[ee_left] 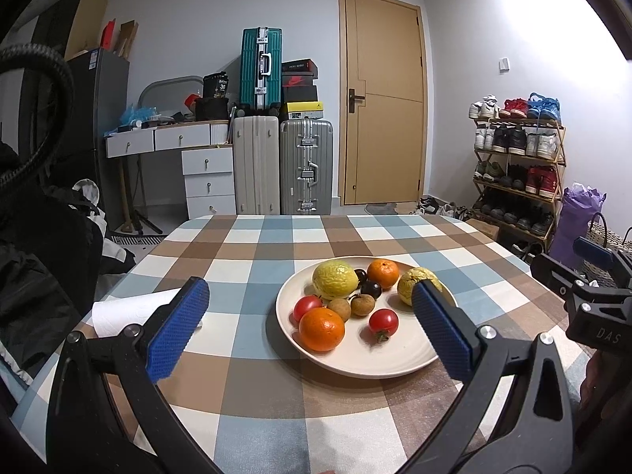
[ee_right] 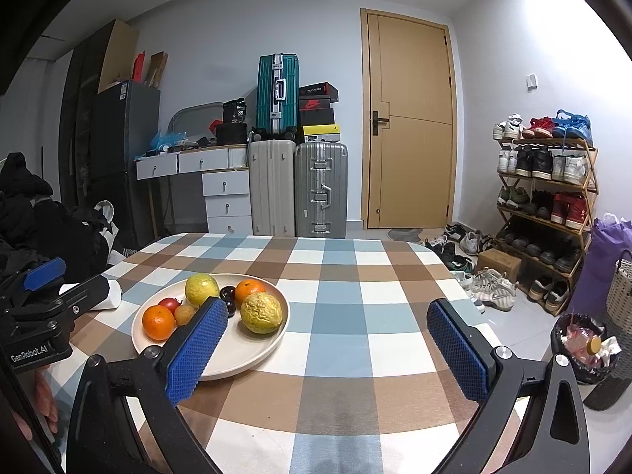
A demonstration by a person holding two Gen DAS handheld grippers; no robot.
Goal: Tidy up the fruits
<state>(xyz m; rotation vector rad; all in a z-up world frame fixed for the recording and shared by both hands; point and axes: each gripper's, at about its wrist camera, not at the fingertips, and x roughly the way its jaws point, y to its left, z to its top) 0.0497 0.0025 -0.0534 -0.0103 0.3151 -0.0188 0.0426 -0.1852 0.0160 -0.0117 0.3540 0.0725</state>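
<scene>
A cream plate [ee_left: 355, 367] on the checked tablecloth holds two oranges [ee_left: 321, 328] [ee_left: 383, 273], two tomatoes [ee_left: 383, 322], a yellow-green citrus [ee_left: 335, 277], a wrinkled yellow fruit [ee_left: 407, 282], dark plums [ee_left: 371, 289] and small brown longans [ee_left: 362, 304]. My left gripper [ee_left: 309, 290] hovers open just in front of the plate, empty, and its right pad [ee_left: 442, 331] covers part of the yellow fruit. My right gripper [ee_right: 326, 306] is open and empty over bare cloth to the right of the plate [ee_right: 237, 355]. Its left pad [ee_right: 193, 351] overlaps the plate's near rim.
A white paper towel [ee_left: 130, 312] lies on the table left of the plate. The other gripper's body shows at the view edges [ee_left: 592, 300] [ee_right: 39, 316]. Off the table's right side stand a trash bin [ee_right: 584, 347], a shoe rack [ee_right: 545, 197] and loose shoes.
</scene>
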